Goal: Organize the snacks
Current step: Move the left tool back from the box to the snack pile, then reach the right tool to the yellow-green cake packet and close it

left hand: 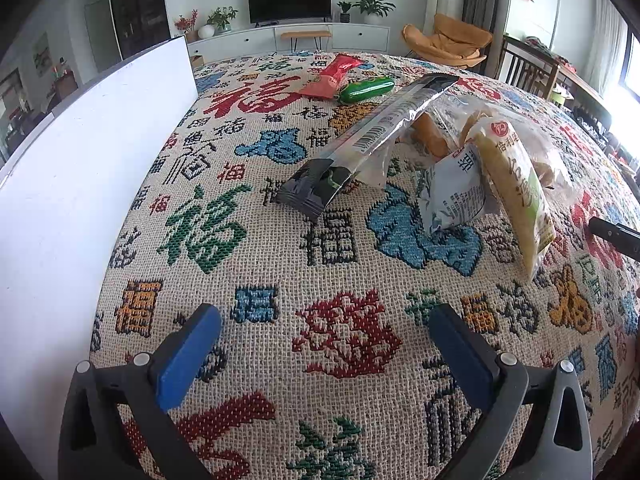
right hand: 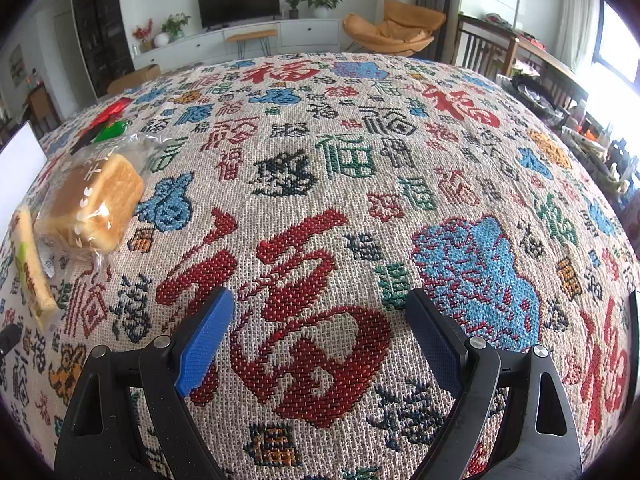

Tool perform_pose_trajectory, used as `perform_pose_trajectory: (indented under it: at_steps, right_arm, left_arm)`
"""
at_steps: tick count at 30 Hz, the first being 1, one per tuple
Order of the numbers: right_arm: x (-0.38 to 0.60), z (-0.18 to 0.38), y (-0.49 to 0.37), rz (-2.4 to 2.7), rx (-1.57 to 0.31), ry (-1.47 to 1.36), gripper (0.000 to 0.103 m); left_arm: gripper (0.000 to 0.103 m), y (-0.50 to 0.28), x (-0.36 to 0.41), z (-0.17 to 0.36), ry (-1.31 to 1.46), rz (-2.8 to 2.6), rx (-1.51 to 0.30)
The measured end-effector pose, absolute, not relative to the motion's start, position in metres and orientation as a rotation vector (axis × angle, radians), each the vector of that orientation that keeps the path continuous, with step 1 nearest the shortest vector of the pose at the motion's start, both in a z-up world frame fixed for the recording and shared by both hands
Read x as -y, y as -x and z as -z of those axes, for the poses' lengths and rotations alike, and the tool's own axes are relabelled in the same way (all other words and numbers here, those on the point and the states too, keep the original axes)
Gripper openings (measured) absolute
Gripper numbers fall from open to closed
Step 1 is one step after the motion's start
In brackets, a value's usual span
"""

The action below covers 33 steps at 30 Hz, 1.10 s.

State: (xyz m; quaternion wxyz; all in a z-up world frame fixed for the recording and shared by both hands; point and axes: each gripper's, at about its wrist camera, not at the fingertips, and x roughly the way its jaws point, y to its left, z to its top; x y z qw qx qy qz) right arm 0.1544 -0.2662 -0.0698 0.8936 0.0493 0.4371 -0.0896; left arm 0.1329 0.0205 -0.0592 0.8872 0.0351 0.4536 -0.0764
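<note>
Right now both the left gripper [left hand: 324, 344] and the right gripper [right hand: 320, 334] hover with jaws wide and empty over the patterned bench cloth [right hand: 360, 184]. The snacks sit heaped ahead of the left one, the long black-ended stick pack [left hand: 372, 136] propped on top — take it first, pinching across its narrow width near the middle, so the bagged bread [right hand: 94, 208] underneath probably won't shift.

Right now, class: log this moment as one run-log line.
left claw: open, empty | right claw: open, empty | snacks: piled on tablecloth | white box: left

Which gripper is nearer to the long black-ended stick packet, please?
Left. The long black-ended stick packet lies just ahead of the open left gripper. The open right gripper sits farther right, beyond the bagged bread.
</note>
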Motion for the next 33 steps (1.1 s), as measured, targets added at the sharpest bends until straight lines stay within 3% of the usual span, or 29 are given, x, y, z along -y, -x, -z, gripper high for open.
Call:
perform_pose_trajectory:
  at_steps: [33]
  right_arm:
    - [0.2665,0.07,-0.1549,0.185,-0.908,-0.106,0.09]
  left_arm:
    - [0.103,-0.1344,-0.0267,0.0603,-0.091,0.204,-0.944]
